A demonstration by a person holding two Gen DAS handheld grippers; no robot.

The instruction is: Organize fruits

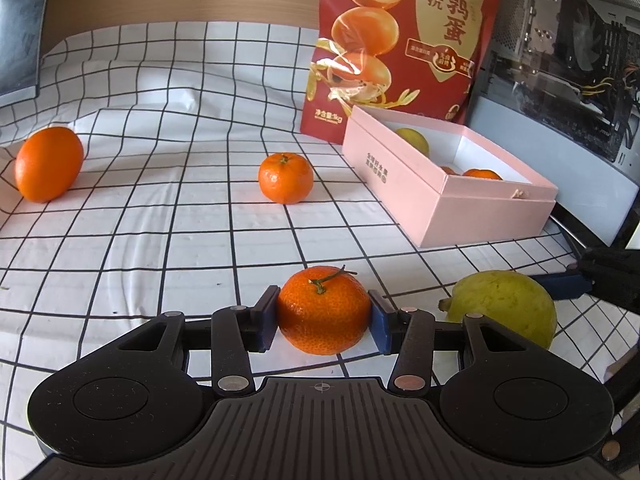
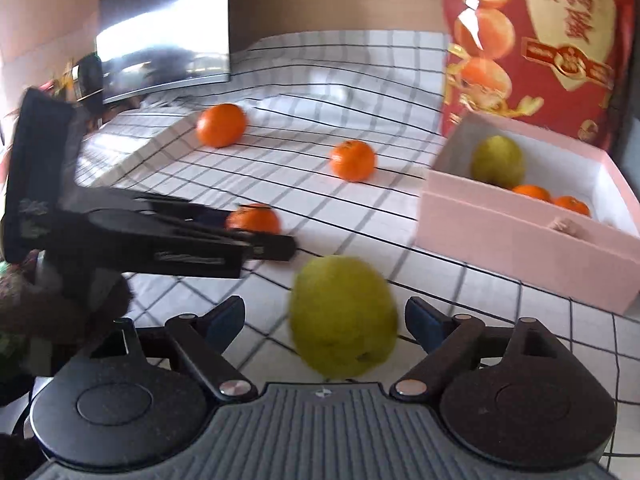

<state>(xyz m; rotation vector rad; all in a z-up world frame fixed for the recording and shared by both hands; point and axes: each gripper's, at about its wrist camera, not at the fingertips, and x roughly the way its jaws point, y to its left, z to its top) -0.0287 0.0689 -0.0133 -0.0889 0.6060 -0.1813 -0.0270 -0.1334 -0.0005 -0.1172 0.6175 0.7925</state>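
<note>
from your left wrist camera, your left hand-held gripper [image 1: 323, 320] has both blue pads pressed against a stemmed mandarin [image 1: 323, 310], which sits on the checked cloth [image 1: 160, 240] covering the counter. a yellow-green pear [image 1: 504, 306] lies just beside it to the right. farther off are a second mandarin [image 1: 285, 178], a larger orange [image 1: 49, 164] at the left, and the pink box [image 1: 440, 200] (already holding a pear and mandarins) in front of a red snack bag [image 1: 400, 40].

from your right wrist camera, somewhat blurred, your right hand-held gripper [image 2: 324, 324] stands open around the pear [image 2: 343, 316], pads apart from its skin. the left hand-held gripper [image 2: 256, 236] shows at left, on its mandarin [image 2: 253, 218].
</note>
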